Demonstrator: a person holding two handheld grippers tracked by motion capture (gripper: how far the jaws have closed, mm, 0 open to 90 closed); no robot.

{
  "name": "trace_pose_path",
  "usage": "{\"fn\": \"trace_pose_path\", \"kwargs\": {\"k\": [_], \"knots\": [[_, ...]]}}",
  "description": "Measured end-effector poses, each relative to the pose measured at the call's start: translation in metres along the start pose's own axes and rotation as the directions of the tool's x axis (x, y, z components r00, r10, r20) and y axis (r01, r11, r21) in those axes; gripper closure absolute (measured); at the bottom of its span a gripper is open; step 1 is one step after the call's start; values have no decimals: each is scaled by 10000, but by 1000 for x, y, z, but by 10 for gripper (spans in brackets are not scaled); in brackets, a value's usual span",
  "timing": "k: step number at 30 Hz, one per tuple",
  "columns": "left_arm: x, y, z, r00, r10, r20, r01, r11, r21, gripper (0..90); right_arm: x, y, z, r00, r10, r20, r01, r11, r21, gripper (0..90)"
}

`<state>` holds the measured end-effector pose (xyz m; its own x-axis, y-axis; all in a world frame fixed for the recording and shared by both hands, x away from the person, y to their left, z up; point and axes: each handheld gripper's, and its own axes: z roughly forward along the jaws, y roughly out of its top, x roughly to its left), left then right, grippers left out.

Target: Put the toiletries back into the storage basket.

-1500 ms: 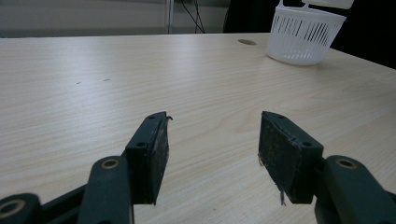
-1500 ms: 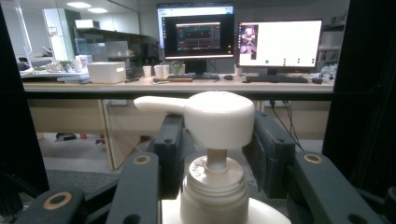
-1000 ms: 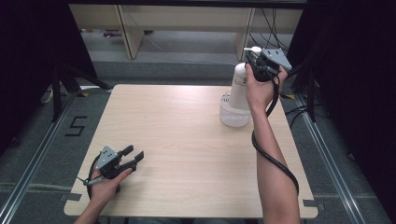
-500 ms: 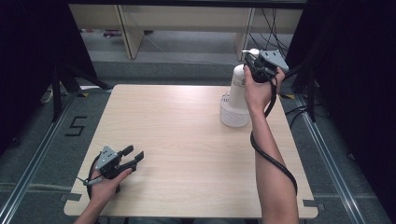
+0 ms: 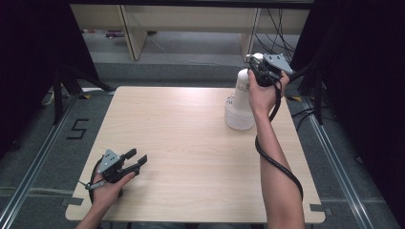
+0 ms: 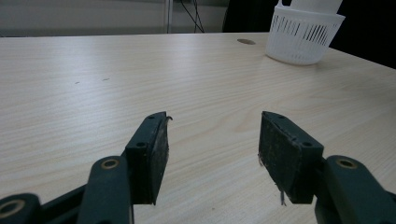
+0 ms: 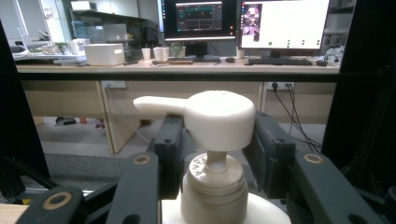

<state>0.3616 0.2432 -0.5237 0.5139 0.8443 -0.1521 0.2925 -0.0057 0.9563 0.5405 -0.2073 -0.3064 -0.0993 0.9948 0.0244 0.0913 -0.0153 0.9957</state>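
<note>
A white pump bottle [image 5: 242, 88] stands in a white slotted basket [image 5: 239, 117] at the far right of the wooden table [image 5: 191, 133]. My right gripper [image 5: 258, 64] is up at the bottle's top. In the right gripper view its jaws [image 7: 215, 135] press on both sides of the pump head [image 7: 219, 119], whose spout points left. My left gripper [image 5: 137, 156] lies on the table near the front left corner, held by a hand. Its jaws [image 6: 212, 140] stand open with only bare tabletop between them. The basket [image 6: 303, 37] sits far off, at the upper right of the left gripper view.
A cable hangs from the right gripper along the forearm [image 5: 274, 157]. Dark frame posts and floor rails flank the table. Beyond the far edge stands a desk with monitors [image 7: 243, 21], cups and a white box.
The right hand has shifted very slightly at the bottle's top. The bottle, the basket and the left gripper stay where they were.
</note>
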Motion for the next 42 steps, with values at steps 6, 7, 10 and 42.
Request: {"fn": "trace_pose_path", "kwargs": {"k": [6,7,10,42], "knots": [[0,0,0,10000,4,28,-4,10000,-35,420,0,-4,0,10000,10,18,-10,9999,124,600],[0,0,0,10000,9,25,-9,10000,-32,420,-1,-5,1,10000,-21,3,21,9999,104,600],[0,0,0,10000,14,29,-14,10000,-32,420,-1,-7,1,10000,-5,20,5,9999,145,599],[0,0,0,10000,17,50,-17,10000,-25,419,-2,-28,6,9999,-83,-59,87,9976,682,600]]}}
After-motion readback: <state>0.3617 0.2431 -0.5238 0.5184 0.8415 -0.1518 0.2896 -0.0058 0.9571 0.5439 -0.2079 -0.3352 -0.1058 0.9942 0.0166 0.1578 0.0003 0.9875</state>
